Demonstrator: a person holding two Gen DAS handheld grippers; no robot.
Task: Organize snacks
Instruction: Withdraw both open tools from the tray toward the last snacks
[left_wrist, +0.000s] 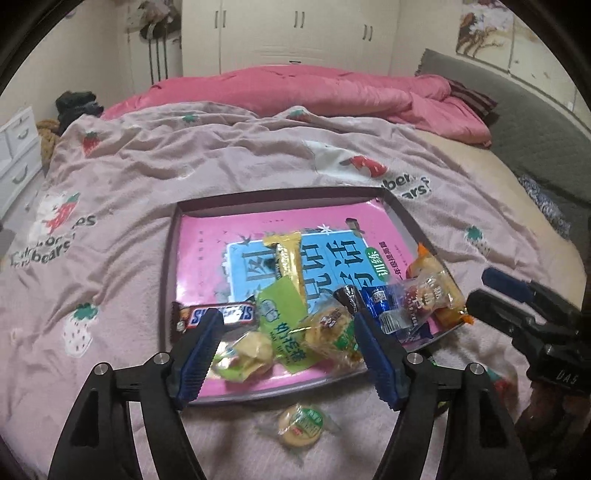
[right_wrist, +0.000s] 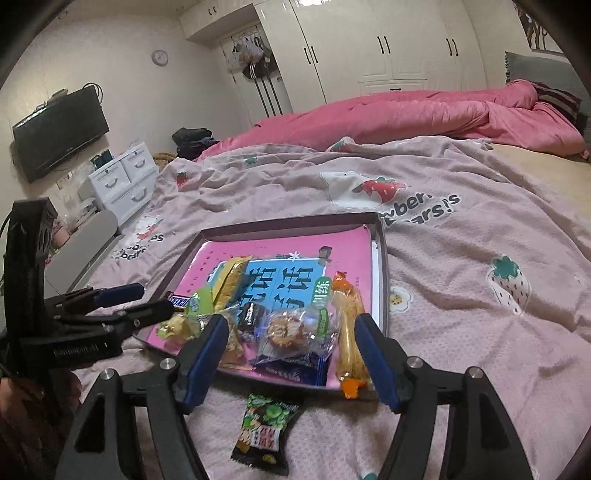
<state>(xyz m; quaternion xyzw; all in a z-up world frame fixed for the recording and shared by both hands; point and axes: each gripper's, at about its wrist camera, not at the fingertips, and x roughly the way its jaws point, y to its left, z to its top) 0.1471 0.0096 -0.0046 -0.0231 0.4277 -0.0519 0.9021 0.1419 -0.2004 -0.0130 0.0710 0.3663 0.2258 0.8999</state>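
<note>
A shallow dark-rimmed tray (left_wrist: 280, 195) with a pink and blue printed sheet inside lies on the bed. Several wrapped snacks are heaped at its near edge, among them a Snickers bar (left_wrist: 218, 315), a gold bar (left_wrist: 290, 258) and a green packet (left_wrist: 280, 317). My left gripper (left_wrist: 286, 321) hovers open over this heap, holding nothing. My right gripper (right_wrist: 291, 321) is open too, above a clear-wrapped cookie (right_wrist: 291, 332) and beside a long orange packet (right_wrist: 349, 332). On the blanket in front of the tray lie a round green-labelled cookie (left_wrist: 301, 424) and a green and black candy packet (right_wrist: 264, 428).
The tray rests on a wrinkled pink strawberry-print blanket (left_wrist: 147, 166). A bright pink duvet (left_wrist: 295, 88) is bunched at the far side of the bed. White drawers (right_wrist: 122, 181) and a wall television (right_wrist: 59, 133) stand off to the left.
</note>
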